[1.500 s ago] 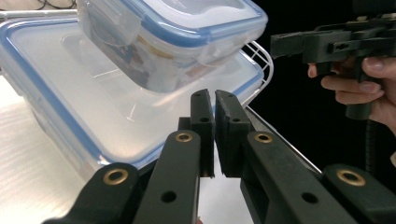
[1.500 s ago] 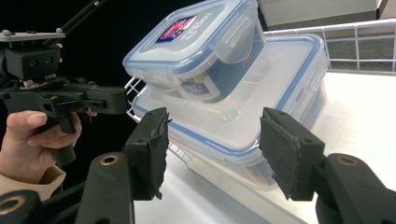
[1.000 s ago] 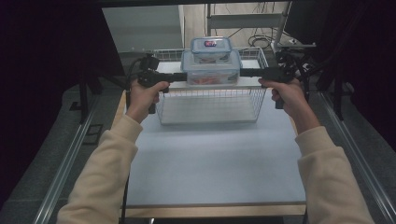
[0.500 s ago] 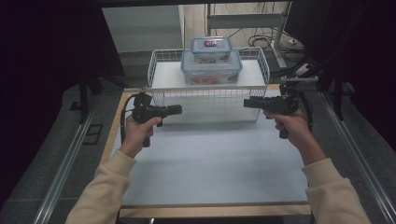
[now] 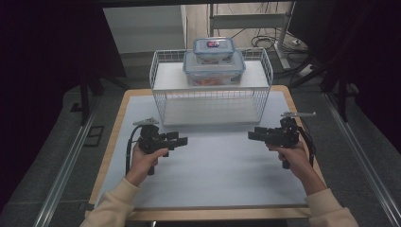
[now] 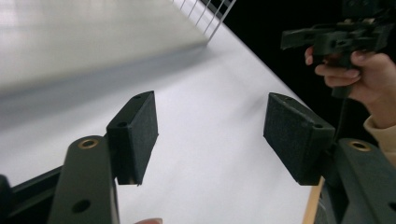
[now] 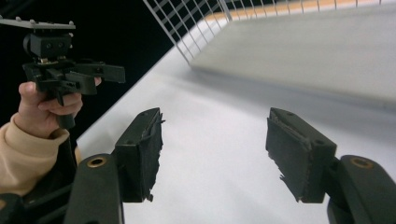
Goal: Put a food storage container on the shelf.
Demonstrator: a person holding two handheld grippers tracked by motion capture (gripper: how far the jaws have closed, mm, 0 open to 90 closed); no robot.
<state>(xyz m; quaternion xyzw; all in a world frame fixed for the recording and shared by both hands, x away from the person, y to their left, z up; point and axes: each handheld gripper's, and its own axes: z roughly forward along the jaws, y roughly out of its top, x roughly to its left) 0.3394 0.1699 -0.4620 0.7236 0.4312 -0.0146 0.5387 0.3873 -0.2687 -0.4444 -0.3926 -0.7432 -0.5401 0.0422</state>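
Note:
A white wire basket (image 5: 210, 101) stands at the back middle of the table (image 5: 208, 165). A white board (image 5: 165, 78) lies across its top. On the board sit two stacked clear boxes with blue-rimmed lids, the small one (image 5: 213, 47) on the large one (image 5: 213, 71). My left gripper (image 5: 183, 140) (image 6: 212, 135) hovers low over the table in front of the basket's left corner, pointing right. Its jaws have just been opening and stand open with nothing between them. My right gripper (image 5: 250, 135) (image 7: 215, 149) faces it from the right; its jaws have also just opened a little further, and it holds nothing.
The basket's wire wall (image 7: 187, 28) (image 6: 210, 11) is close beyond both grippers. Each gripper view shows the other hand and its gripper (image 6: 336, 39) (image 7: 60, 65) across the white tabletop. Dark floor, metal rails and cables surround the table.
Both hands have left the ends of the board on the basket, come back toward me and sunk down close to the table. The left jaws have opened wide.

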